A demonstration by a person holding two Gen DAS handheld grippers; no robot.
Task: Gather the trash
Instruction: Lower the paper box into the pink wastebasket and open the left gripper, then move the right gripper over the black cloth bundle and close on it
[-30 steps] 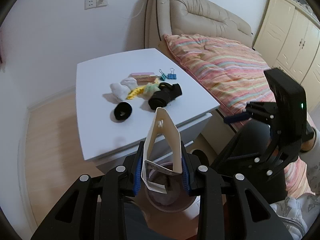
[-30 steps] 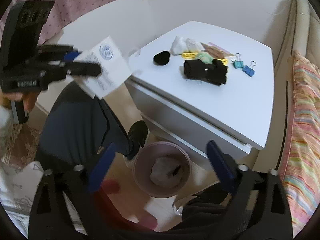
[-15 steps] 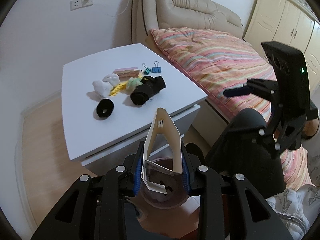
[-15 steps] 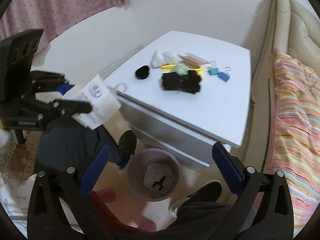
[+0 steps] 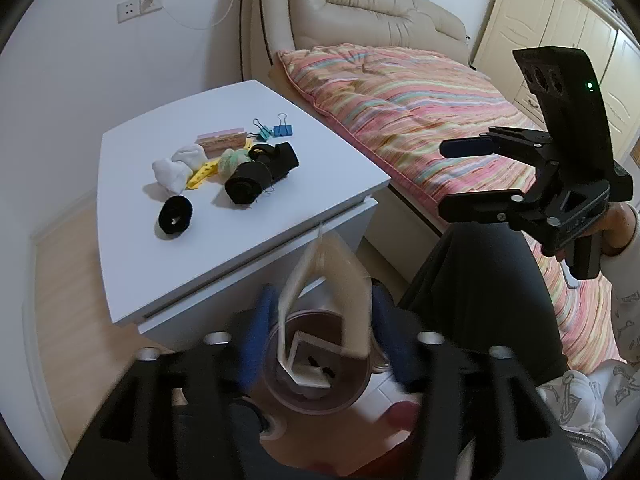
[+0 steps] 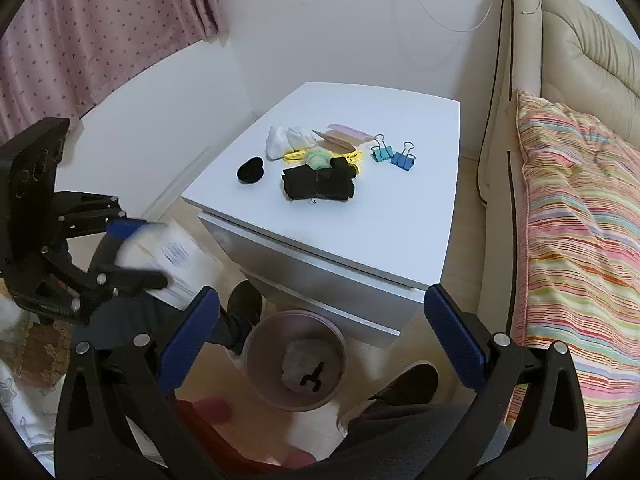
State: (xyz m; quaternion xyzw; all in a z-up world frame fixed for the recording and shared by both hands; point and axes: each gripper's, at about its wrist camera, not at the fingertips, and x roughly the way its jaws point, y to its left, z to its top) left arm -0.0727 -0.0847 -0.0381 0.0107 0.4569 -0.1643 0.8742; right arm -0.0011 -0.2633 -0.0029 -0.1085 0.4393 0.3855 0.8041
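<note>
On the white square cabinet top, going left to right in the right wrist view, lie a black round fabric ring nearest the left edge, two white balled socks, a yellow flat plastic piece, a pale green wad, a black folded cloth bundle towards the front edge, a pink and brown flat card packet behind it, and a teal binder clip and a blue binder clip side by side nearest the right edge. On the wooden floor below the front edge stands a mauve round plastic bin with white crumpled paper in it. The left gripper is over that bin with its jaws opening; the folded white cardboard package is between the blue pads, blurred, its lower end over the bin's mouth, and the pads appear to stand clear of its sides. In the right wrist view the same package shows blurred beside the left gripper's fingers, left of the bin. The right gripper stands spread wide with nothing between its pads, the bin showing in the gap.
</note>
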